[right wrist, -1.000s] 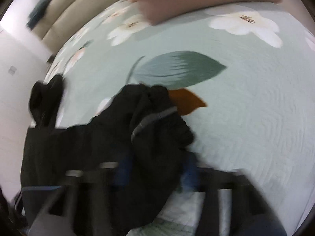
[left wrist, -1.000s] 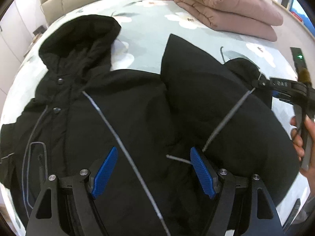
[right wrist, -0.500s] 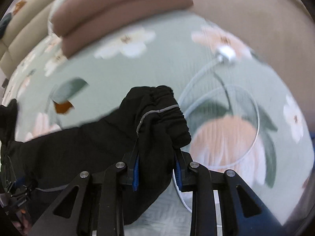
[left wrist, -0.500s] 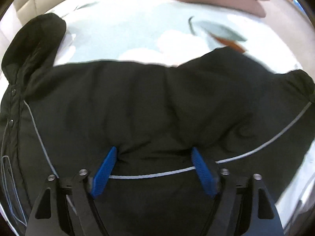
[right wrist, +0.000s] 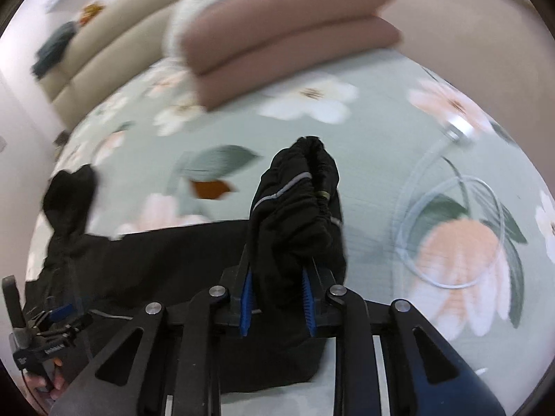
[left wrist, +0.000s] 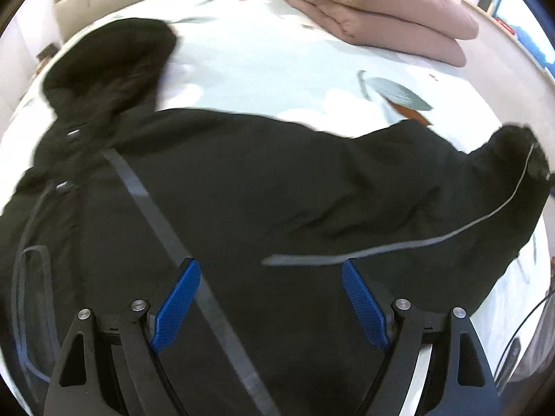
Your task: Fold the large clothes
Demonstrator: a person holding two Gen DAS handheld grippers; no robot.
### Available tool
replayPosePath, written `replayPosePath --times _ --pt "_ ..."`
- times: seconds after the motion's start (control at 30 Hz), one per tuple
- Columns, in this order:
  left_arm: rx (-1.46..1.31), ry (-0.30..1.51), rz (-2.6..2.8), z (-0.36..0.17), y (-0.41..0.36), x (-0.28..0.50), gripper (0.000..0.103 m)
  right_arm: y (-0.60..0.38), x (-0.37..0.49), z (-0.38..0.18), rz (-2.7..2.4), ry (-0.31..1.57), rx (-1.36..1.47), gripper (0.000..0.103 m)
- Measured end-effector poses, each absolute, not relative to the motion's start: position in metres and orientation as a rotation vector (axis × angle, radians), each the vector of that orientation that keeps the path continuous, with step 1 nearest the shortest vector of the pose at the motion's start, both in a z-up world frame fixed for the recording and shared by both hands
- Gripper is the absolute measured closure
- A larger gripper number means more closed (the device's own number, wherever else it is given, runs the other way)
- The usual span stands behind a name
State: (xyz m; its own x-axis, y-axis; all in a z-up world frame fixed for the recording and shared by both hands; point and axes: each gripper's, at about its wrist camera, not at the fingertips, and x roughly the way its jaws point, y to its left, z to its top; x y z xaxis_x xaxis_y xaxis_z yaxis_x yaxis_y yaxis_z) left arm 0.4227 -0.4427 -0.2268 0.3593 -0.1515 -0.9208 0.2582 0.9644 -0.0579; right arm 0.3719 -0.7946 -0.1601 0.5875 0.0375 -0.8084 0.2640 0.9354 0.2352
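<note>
A large black hooded jacket (left wrist: 242, 190) with grey piping lies spread on the floral bed sheet (left wrist: 277, 62). Its hood (left wrist: 111, 59) lies at the upper left. One sleeve stretches out to the right, ending in a gathered cuff (left wrist: 520, 152). My left gripper (left wrist: 270, 298) is open and hovers over the jacket's body, holding nothing. My right gripper (right wrist: 277, 298) is shut on the sleeve cuff (right wrist: 298, 208), which bunches up above the blue pads. The left gripper also shows in the right wrist view (right wrist: 45, 339) at the lower left.
Folded pink-brown quilts (left wrist: 381, 10) are stacked at the far side of the bed, also in the right wrist view (right wrist: 288, 34). A beige headboard (right wrist: 104, 52) stands behind. A white coiled cable (right wrist: 451, 215) lies on the sheet to the right of the cuff.
The sleeve that was folded across the jacket's body has been pulled out to the right by my right gripper and now lies stretched out. My left gripper stayed open over the jacket.
</note>
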Motion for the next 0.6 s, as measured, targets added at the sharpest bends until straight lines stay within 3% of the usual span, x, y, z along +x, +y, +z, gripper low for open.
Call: replayPosePath --times 0.27,0.6 --pt "0.027 1.152 -0.167 -0.201 -0.329 0.401 0.018 -0.651 0.387 -0.121 0.009 0.901 0.249 0.081" --pt "-0.001 1.107 -0.119 -0.175 -0.204 0.391 0.018 -0.440 0.389 -0.115 0.241 0.915 0.276 0.082"
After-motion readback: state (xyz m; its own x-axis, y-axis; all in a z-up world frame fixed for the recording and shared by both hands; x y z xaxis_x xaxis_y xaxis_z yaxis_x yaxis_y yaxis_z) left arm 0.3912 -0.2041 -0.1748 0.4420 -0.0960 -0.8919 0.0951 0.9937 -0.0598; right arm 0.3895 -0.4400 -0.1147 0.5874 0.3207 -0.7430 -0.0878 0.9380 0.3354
